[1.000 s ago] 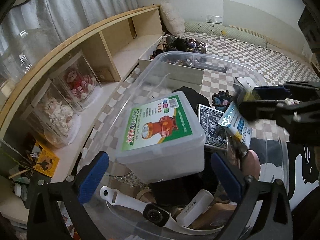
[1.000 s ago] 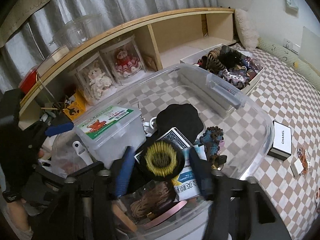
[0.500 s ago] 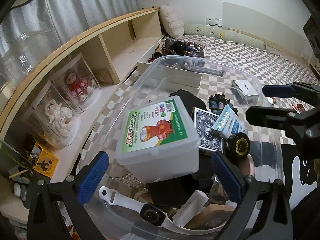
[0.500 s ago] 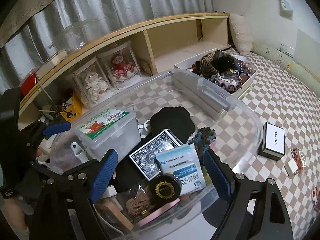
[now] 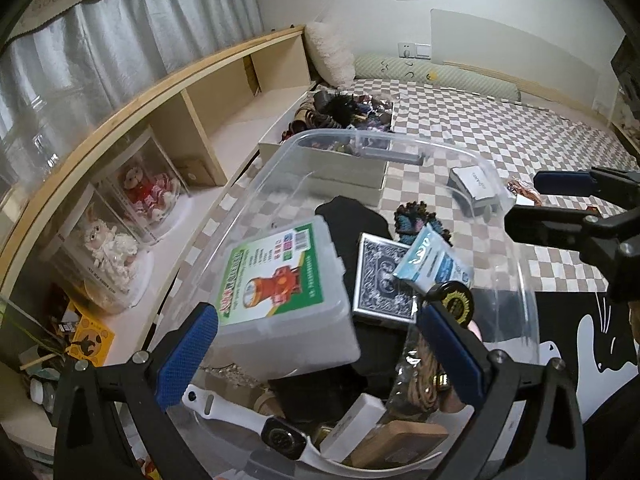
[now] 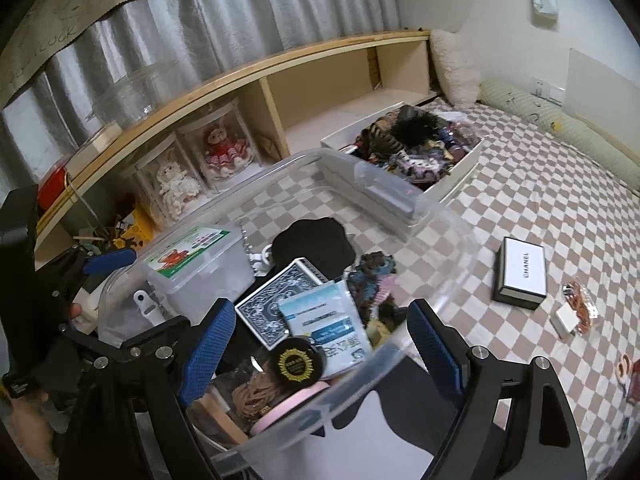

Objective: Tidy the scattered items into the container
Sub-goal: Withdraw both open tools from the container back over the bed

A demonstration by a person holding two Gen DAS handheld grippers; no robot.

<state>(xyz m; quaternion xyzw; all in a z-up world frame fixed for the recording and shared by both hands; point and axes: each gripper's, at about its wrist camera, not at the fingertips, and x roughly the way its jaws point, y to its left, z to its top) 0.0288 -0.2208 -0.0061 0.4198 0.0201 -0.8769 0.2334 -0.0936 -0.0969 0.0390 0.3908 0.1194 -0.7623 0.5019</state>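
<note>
I have both grippers hanging over the clear plastic bin [image 6: 404,216]; my left gripper [image 5: 320,348] has its jaws spread wide with nothing between them, above the near end of the bin; my right gripper [image 6: 316,344] is likewise wide open and empty, poised over the bin's near rim. Inside the bin I see a lidded box with a green label [image 5: 280,280] by the left wall, a pack of cards [image 6: 276,304] beside it, a pale blue packet [image 6: 328,328] lying partly on the cards, and a round black tin with a gold emblem [image 6: 296,364] just in front of the packet; a white watch [image 5: 256,428] lies at the near end. Out on the checked bed cover [image 6: 540,184], well apart from the bin, a white box with black sides [image 6: 522,272] sits flat; near it lie a small white card [image 6: 566,320] and an orange bundle [image 6: 578,304].
</note>
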